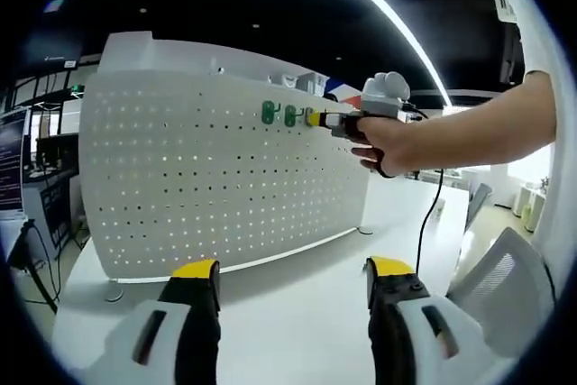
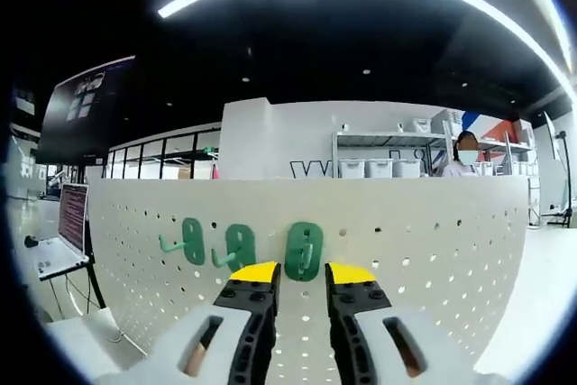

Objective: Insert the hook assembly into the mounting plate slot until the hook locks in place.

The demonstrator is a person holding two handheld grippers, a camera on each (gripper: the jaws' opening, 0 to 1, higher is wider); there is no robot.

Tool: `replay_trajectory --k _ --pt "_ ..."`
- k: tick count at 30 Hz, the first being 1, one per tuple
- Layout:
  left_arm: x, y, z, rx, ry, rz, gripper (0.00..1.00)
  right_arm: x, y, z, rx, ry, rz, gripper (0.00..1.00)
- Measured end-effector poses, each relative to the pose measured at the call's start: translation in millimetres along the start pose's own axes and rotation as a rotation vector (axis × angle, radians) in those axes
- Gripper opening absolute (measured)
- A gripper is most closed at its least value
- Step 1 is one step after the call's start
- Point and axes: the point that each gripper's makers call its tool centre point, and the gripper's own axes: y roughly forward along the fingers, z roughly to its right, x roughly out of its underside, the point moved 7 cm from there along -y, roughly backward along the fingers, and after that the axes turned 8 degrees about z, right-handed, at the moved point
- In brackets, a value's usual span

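A white pegboard mounting plate (image 1: 225,178) stands upright on a white table (image 1: 297,313). Two green hooks (image 1: 268,113) (image 1: 290,115) hang in its upper row. In the right gripper view they sit at the left (image 2: 192,241) (image 2: 238,246). A third green hook (image 2: 304,250) lies flat against the board, its lower end between my right gripper's (image 2: 303,273) yellow tips, which are narrowly shut on it. A person's hand holds the right gripper (image 1: 313,118) at the board. My left gripper (image 1: 293,268) hangs back over the table, open and holding nothing.
The pegboard (image 2: 433,250) rests on small feet (image 1: 113,293) near the table's edge. A black cable (image 1: 428,223) trails from the right gripper across the table. A laptop (image 2: 68,232) sits left of the board. Shelving with bins (image 2: 379,167) and a person stand behind it.
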Motion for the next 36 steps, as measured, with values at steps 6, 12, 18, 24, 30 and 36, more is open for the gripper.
replay_trajectory --k 6,12,18,24,30,36 --pt "0.4 0.3 0.2 0.003 0.002 -0.001 0.69 3.5 -1.8 1.8 -0.027 -0.012 -0.026 0.33" --pt "-0.2 0.0 0.5 0.002 0.003 0.0 0.69 4.2 -2.2 2.6 -0.039 -0.009 -0.033 0.33" --pt "-0.3 -0.2 -0.1 0.0 0.001 0.003 0.69 7.9 -8.0 4.8 -0.118 -0.006 -0.058 0.34" --pt "-0.6 0.2 0.5 0.003 0.002 0.003 0.69 15.7 -20.8 4.0 -0.221 0.039 -0.074 0.37" --pt "0.7 0.9 1.2 0.008 0.004 -0.001 0.69 20.4 -27.4 1.2 -0.254 0.053 -0.085 0.38" --pt "-0.3 0.0 1.1 0.003 0.005 0.001 0.69 18.3 -36.9 -4.0 -0.318 0.057 -0.077 0.38"
